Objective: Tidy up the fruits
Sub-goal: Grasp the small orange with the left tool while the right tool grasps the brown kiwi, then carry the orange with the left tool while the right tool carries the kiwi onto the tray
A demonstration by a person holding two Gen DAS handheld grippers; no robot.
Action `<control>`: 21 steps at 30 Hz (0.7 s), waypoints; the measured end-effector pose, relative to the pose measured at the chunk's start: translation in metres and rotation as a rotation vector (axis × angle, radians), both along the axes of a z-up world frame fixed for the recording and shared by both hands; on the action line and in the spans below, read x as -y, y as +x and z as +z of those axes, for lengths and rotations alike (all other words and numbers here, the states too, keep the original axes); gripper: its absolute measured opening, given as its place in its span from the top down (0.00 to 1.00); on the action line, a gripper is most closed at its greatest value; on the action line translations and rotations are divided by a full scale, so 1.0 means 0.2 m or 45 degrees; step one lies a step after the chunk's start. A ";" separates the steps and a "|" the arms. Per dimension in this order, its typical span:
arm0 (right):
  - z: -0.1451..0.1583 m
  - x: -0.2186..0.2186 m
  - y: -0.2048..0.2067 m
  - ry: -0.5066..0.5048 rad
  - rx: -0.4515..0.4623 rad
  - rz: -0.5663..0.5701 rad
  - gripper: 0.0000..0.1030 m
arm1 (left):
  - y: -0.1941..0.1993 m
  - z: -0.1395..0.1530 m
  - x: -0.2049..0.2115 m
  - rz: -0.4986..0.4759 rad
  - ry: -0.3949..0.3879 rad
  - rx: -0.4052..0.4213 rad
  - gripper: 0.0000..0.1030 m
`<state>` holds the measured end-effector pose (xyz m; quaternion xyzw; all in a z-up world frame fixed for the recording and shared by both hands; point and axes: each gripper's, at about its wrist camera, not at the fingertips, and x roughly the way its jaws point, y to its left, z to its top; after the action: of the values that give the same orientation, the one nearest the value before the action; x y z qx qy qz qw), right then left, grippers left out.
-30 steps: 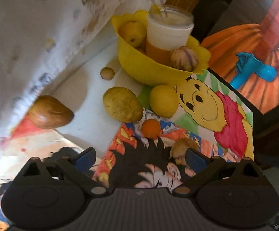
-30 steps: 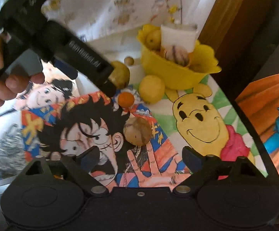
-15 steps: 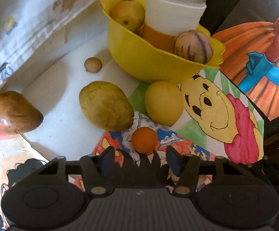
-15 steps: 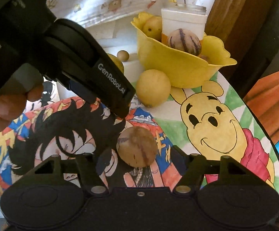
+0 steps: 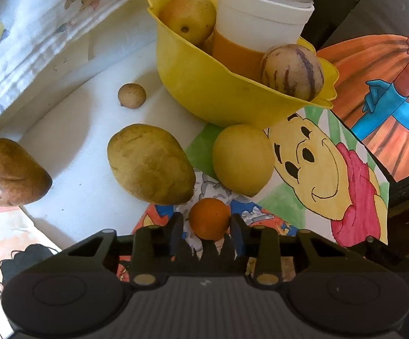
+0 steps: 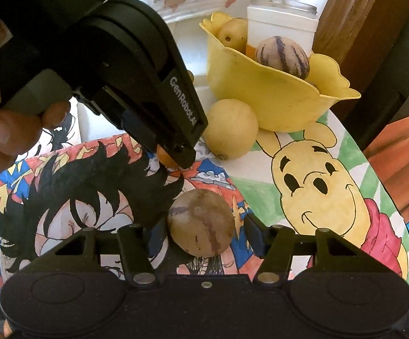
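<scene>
Behind the yellow bowl (image 5: 218, 96), the white jar (image 5: 263, 19) is cut off by the top edge, while the left tool (image 6: 176, 152) hides most of the small orange fruit (image 6: 164, 156).

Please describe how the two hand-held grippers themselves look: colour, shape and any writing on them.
Both are matte black plastic. The left hand-held gripper has blue pads, two round housings and a ribbed grey back. The right hand-held gripper is alike but smooth-backed. White lettering "GenRobot.AI" runs along the left one's finger.
</scene>
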<state>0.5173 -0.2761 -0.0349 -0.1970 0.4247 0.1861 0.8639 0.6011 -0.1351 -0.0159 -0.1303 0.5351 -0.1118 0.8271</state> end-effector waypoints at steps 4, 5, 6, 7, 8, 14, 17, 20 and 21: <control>0.00 0.01 0.01 0.030 -0.020 -0.004 0.47 | 0.00 -0.01 0.00 0.008 -0.015 -0.005 0.67; 0.00 0.01 0.01 0.044 -0.031 -0.006 0.50 | 0.00 -0.01 0.00 0.012 -0.023 -0.008 0.67; 0.00 0.02 0.01 0.055 -0.035 -0.014 0.50 | 0.01 -0.01 -0.01 0.015 -0.031 -0.011 0.68; 0.00 0.02 0.00 0.059 -0.037 -0.022 0.50 | 0.01 -0.01 -0.01 0.018 -0.041 -0.014 0.68; 0.00 0.02 0.00 0.065 -0.037 -0.028 0.51 | 0.01 -0.01 -0.02 0.021 -0.047 -0.017 0.69; 0.02 0.01 -0.08 0.070 -0.061 -0.033 0.52 | -0.03 0.00 -0.04 0.031 -0.047 -0.028 0.69; 0.06 0.02 -0.12 0.092 -0.065 -0.046 0.52 | -0.08 0.01 -0.06 0.017 -0.033 -0.031 0.70; 0.11 0.02 -0.18 0.108 -0.059 -0.064 0.52 | -0.14 0.03 -0.08 0.014 -0.014 -0.050 0.70; 0.13 0.03 -0.20 0.114 -0.055 -0.072 0.52 | -0.17 0.03 -0.09 0.011 -0.008 -0.056 0.70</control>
<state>0.4782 -0.2813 -0.0080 -0.1419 0.4397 0.1848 0.8674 0.5678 -0.1169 -0.0090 -0.1376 0.5524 -0.1068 0.8152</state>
